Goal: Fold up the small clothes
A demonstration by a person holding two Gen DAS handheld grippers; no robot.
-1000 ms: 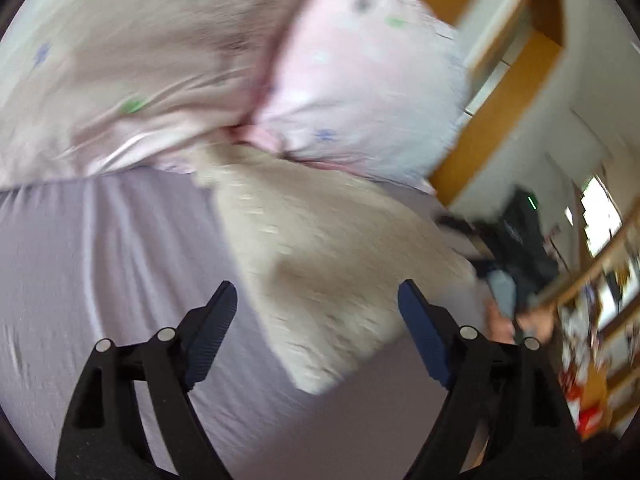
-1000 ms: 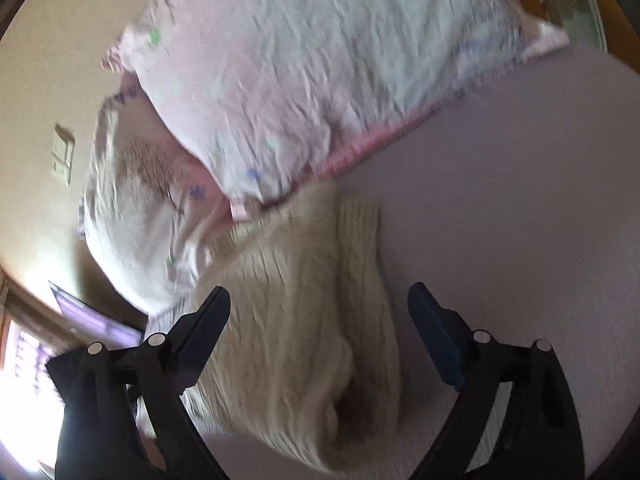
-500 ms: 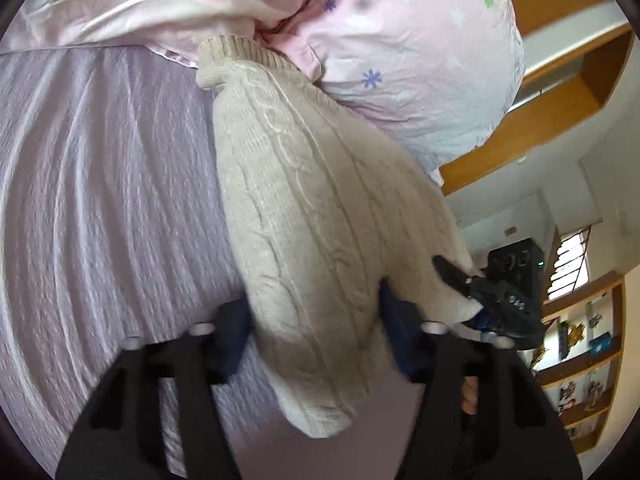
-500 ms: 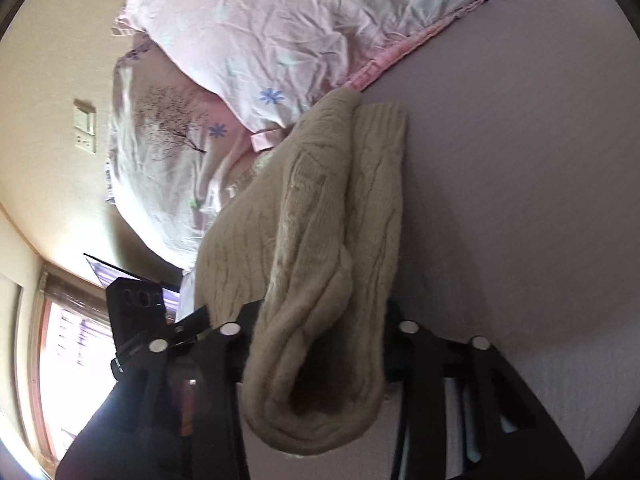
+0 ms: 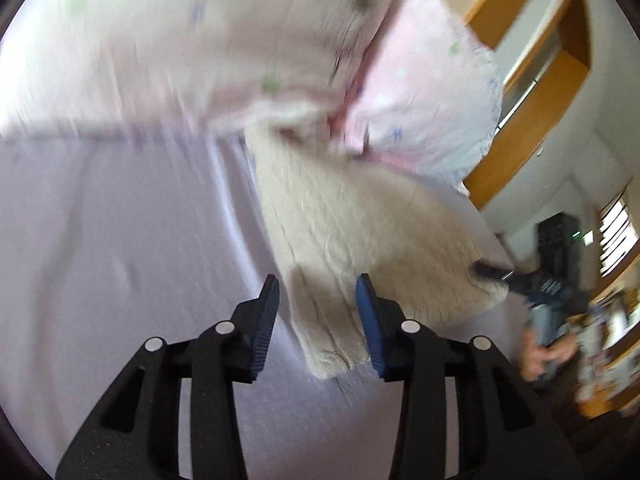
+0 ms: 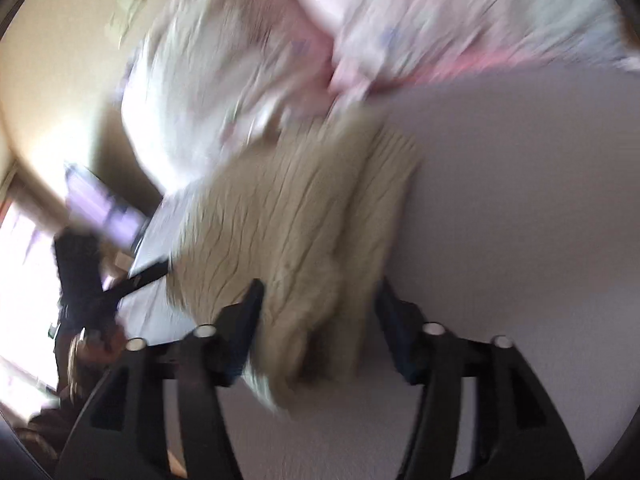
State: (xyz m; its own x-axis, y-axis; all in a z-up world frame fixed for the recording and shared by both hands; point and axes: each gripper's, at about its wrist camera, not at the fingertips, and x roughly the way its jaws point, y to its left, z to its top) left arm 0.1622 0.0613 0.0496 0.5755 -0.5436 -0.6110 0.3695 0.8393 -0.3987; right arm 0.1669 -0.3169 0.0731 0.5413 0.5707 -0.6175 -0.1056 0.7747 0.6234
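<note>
Left wrist view: the left gripper hangs just above a lilac sheet. Its jaws stand partly apart, with the near corner of a cream cable-knit sweater lying between the blue pads. The right pad sits against the knit; a strip of sheet shows between the left pad and the cloth, so the jaws do not pinch it. The sweater lies folded on the sheet, running from the gripper up and away to the pillows, where its far end touches their pink edge. At the sweater's right corner the dark tip of the right gripper meets the knit; whether it clamps there is too blurred to tell. Wood shelving stands behind the pillows.

Right wrist view: the picture is smeared. The right gripper has its jaws wide apart, and the doubled, thick end of the sweater sits between them, with a gap at each side. The sweater lies on the sheet, its far end against the pillows. To the left, the left gripper reaches the sweater's other corner. A wall switch shows on the beige wall.
</note>
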